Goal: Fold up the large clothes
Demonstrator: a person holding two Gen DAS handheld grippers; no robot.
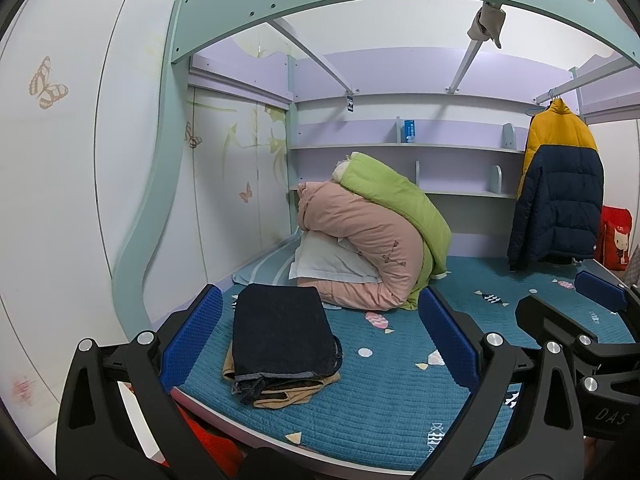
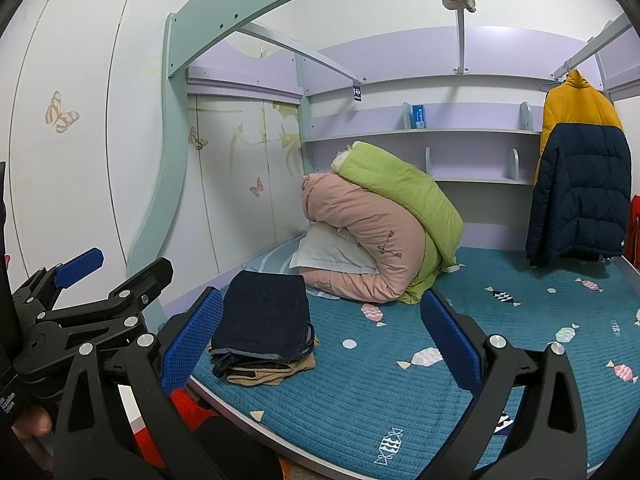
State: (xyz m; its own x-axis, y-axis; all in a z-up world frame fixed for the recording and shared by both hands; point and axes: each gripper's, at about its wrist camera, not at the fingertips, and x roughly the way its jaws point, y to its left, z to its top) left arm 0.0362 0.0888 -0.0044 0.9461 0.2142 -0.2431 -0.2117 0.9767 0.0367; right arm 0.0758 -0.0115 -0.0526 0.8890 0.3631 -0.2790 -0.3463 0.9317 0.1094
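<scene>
Denim, dark blue jeans (image 1: 280, 332) lie folded on tan trousers (image 1: 288, 394), just in front of the pink quilt (image 1: 360, 248) on the bed (image 1: 360, 400). They look soft, thick and a bit heavy; grab a folded edge. Left tool (image 1: 320, 340) and right tool (image 2: 320, 340) both gape wide, holding nothing. "DAS" shows on one tool.
</scene>
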